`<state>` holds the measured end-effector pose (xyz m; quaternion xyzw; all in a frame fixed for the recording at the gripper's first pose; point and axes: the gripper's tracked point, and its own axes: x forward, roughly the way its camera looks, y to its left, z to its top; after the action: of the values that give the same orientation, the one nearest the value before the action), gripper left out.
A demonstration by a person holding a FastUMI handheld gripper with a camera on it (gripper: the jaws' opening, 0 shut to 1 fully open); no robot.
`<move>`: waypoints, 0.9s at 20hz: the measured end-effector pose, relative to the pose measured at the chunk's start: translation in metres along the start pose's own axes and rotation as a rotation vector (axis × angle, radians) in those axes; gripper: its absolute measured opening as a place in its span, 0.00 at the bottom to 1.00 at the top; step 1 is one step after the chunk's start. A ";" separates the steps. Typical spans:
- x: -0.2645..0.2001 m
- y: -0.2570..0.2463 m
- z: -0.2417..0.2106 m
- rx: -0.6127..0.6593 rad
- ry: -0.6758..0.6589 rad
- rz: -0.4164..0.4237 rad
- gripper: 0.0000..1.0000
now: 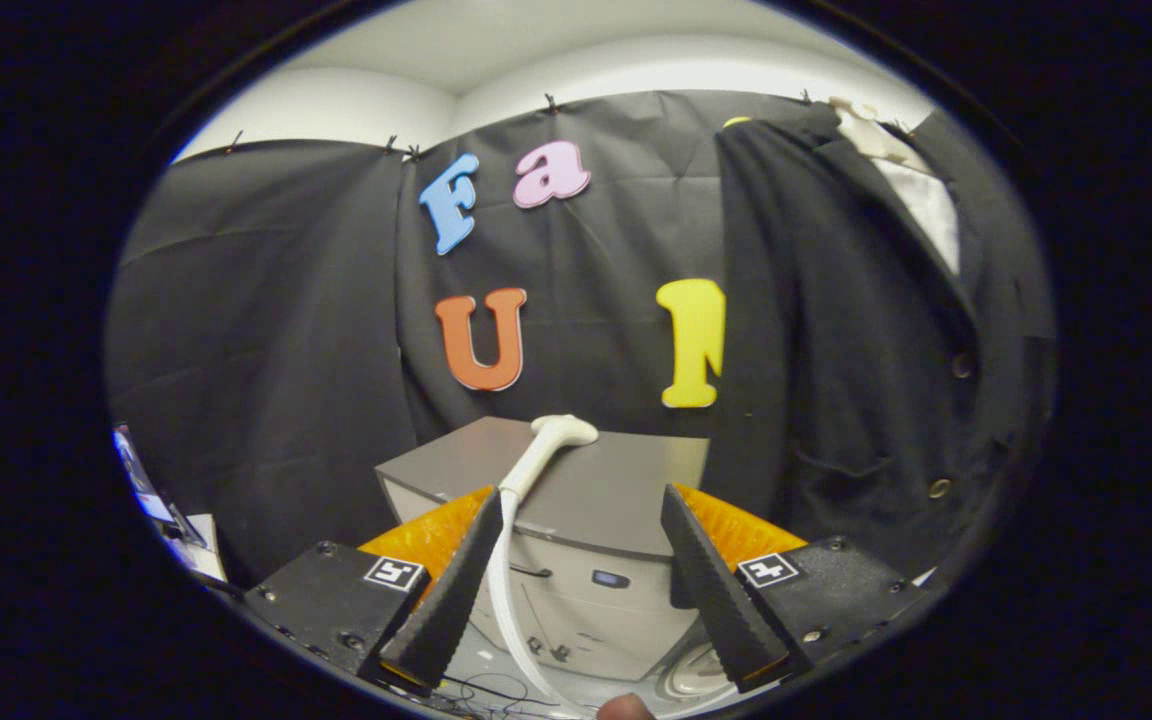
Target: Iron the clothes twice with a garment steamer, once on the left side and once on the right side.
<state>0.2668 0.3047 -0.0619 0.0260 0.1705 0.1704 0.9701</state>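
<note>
Approaching the garment steamer (548, 447) with the gripper (586, 530) spread wide and holding nothing.

Steamer head lies on top of the grey cabinet (626, 490), just ahead of the fingers and nearer the left finger; its white hose (502, 580) trails down between them. The body looks like smooth, rigid plastic, probably light but slippery, and the hose will likely drag. Grip the straight neck below the head, not the hose. The dark jacket (856, 350) hangs beyond the right finger.
</note>
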 end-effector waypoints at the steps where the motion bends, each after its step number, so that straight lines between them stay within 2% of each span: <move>1: 0.022 0.006 0.000 0.018 0.038 0.025 0.99; 4: 0.082 0.023 -0.002 0.083 0.145 0.070 0.98; 7: 0.139 0.033 -0.008 0.119 0.257 0.077 0.96; 11: 0.200 0.030 -0.007 0.115 0.317 0.027 0.93; 15: 0.241 0.018 -0.012 0.108 0.384 -0.026 0.89; 18: 0.260 0.019 -0.024 0.123 0.433 -0.041 0.79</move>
<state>0.4822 0.4110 -0.1657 0.0445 0.3854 0.1417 0.9107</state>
